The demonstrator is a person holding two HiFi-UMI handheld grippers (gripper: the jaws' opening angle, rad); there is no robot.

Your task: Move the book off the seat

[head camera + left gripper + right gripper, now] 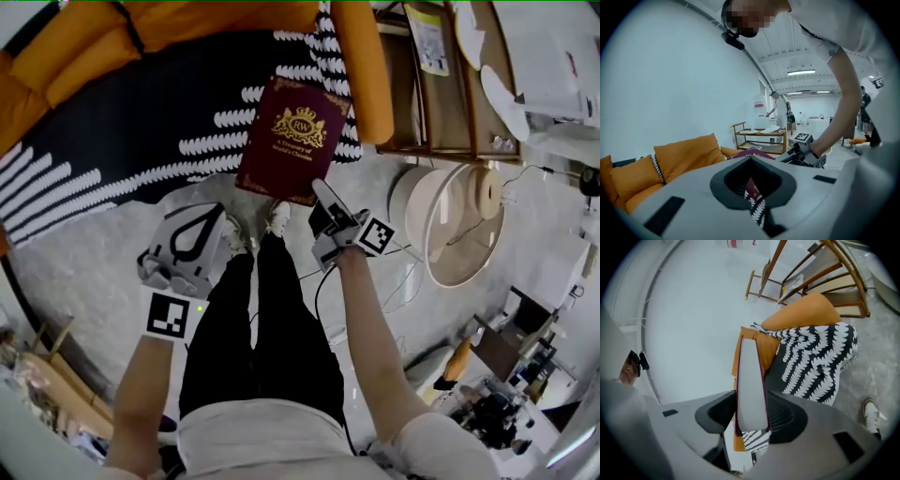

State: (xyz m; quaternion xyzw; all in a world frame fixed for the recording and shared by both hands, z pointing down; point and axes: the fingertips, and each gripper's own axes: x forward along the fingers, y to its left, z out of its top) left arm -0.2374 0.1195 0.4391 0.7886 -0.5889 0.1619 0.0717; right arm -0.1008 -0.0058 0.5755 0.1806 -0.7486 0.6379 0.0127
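A maroon book (295, 141) with a gold crest hangs in the air over the front edge of the sofa seat (112, 131), which is covered by a black throw with white leaf stripes. My right gripper (323, 202) is shut on the book's near edge. In the right gripper view the book's white page edge (751, 385) stands upright between the jaws of my right gripper (751, 416). My left gripper (212, 216) hangs lower left of the book, shut and empty. In the left gripper view the book (751, 151) shows just beyond my left gripper (750, 161).
Orange cushions (141, 28) line the sofa's back, and an orange arm (361, 66) stands at its right end. A wooden shelf unit (441, 84) is right of the sofa. A round white tub (459, 225) sits on the grey floor. The person's legs and shoes (277, 217) are below the book.
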